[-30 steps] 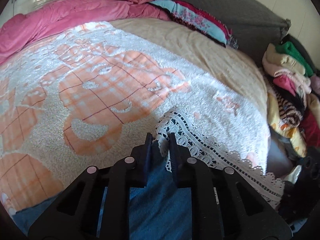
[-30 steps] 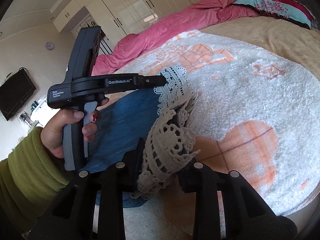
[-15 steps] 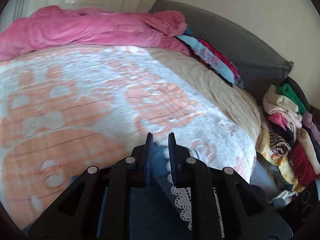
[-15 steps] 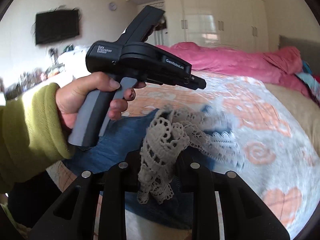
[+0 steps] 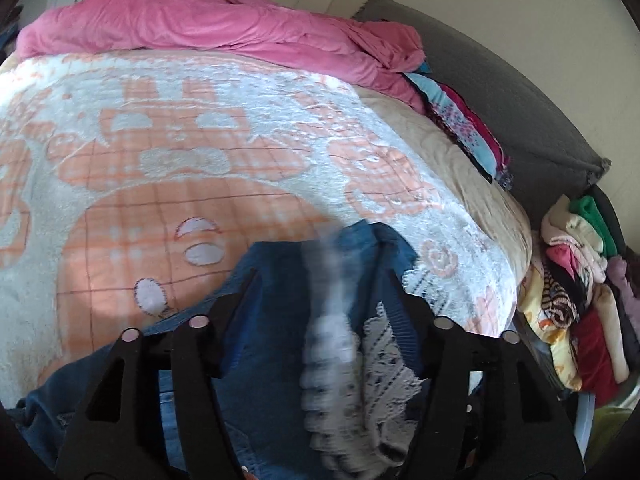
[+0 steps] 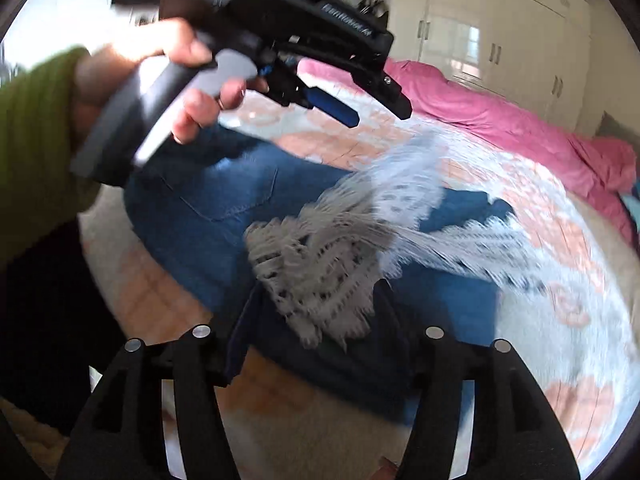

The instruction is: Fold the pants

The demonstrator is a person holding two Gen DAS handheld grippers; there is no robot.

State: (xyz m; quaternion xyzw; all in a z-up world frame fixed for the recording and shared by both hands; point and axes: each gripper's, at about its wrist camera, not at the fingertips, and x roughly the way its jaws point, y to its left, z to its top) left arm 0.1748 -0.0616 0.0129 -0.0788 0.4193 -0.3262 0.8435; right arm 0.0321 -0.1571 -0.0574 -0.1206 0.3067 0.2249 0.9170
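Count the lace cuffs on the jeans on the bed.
2. One lace cuff, motion-blurred, sits between the left gripper's open jaws; the second lace cuff shows just right of it. The folded jeans may hide more lace.

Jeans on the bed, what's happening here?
A person is folding blue jeans with white lace cuffs on a bed covered by an orange-and-white blanket. Both tongs are open: the left tongs and the right tongs each have lace lying loose between the fingers, blurred by motion, so the cuffs look just let go. The legs appear doubled over the upper part, the back pocket facing up. The person's left hand holds the other tool above the jeans.
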